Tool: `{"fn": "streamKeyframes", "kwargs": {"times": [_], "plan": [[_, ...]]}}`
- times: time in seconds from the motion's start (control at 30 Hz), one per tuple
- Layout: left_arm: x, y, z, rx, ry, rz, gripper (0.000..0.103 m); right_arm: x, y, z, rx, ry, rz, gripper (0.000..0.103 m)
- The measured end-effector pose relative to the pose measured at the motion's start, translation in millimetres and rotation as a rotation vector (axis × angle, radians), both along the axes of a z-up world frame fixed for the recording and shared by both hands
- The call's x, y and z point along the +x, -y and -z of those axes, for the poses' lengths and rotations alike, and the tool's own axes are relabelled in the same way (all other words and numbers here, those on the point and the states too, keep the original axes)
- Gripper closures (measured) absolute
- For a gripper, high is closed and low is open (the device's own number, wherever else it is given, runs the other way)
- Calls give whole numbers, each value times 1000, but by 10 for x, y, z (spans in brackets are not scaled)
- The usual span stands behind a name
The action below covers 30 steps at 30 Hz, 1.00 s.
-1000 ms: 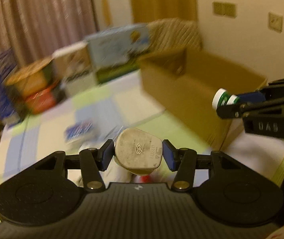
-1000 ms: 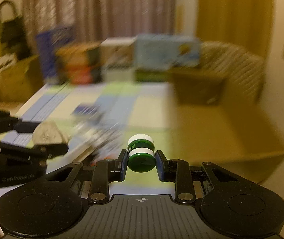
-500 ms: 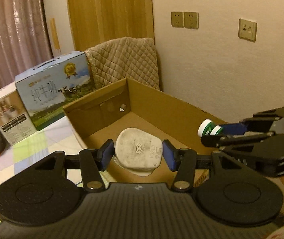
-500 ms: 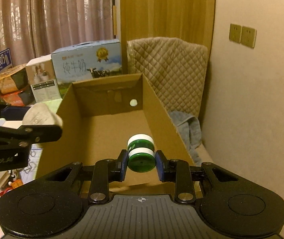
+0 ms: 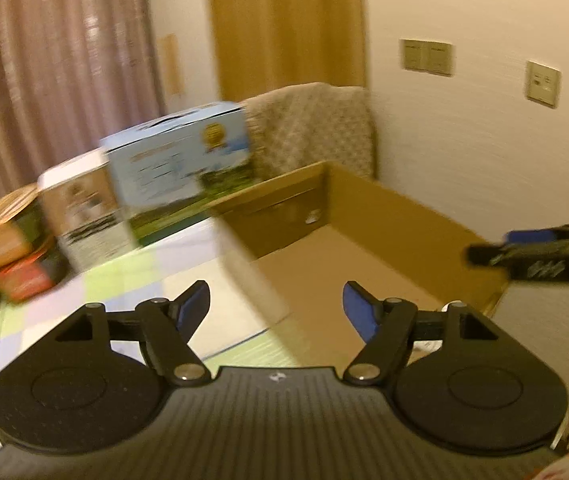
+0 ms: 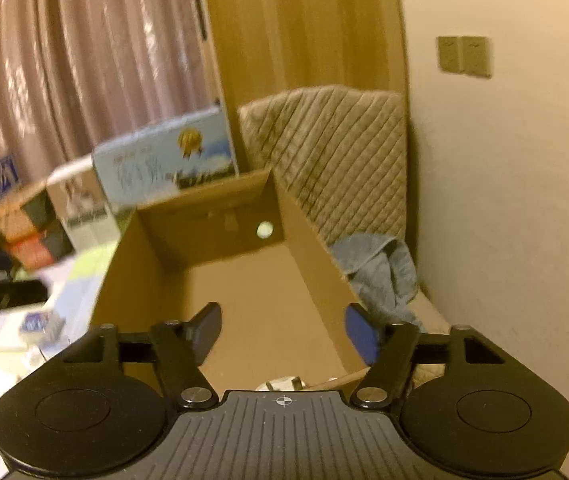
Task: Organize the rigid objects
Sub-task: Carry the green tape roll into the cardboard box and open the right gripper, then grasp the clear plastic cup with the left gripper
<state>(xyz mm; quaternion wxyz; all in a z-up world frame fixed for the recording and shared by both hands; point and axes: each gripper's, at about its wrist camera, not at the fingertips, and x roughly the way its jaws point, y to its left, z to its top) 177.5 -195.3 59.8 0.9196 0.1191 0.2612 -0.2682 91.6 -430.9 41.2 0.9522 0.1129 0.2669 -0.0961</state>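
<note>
A moment ago the left gripper [image 5: 275, 307] held a pale plug and the right gripper [image 6: 282, 330] a green-and-white jar; now both sets of jaws are opening with nothing between them, so both pieces have evidently been dropped into the cardboard box [image 6: 220, 216]. Only a pale object [image 6: 284, 383] shows at the lower centre of the right view, low in the box. Both grippers tilt downward over the box beside the counter [image 5: 124, 276].

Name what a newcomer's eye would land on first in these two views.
The open cardboard box fills the middle, against the wall. Both grippers, left gripper and right gripper, hang over it with jaws opening and nothing between them. Behind stands a blue milk carton beside a quilted chair.
</note>
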Motion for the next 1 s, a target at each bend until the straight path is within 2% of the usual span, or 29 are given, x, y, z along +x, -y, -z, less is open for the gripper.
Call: {"fn": "streamKeyframes", "kwargs": {"times": [0.1,0.27,0.4,0.63,0.8,1.0], "plan": [[-139,-335,17,-1,-16,-75,28,-234,-86,-114,38,7,2,36],[-399,-888,90,-15,-59,-173,25,-606,-600,-262,39,16,-101,34],[-657,-1372,160,-18,-85,-262,20,-786,-1039,-285,36,8,-178,32],[-1082,-2035,362,42,-125,-393,20,-878,-1620,-165,32,-32,-294,31],[-1274,-2191,477,51,-141,-407,18,-905,-1901,1,12,-74,-350,31],[-1257,-2149,638,27,-179,-384,15,-852,-2071,157,-29,-102,-371,31]]}}
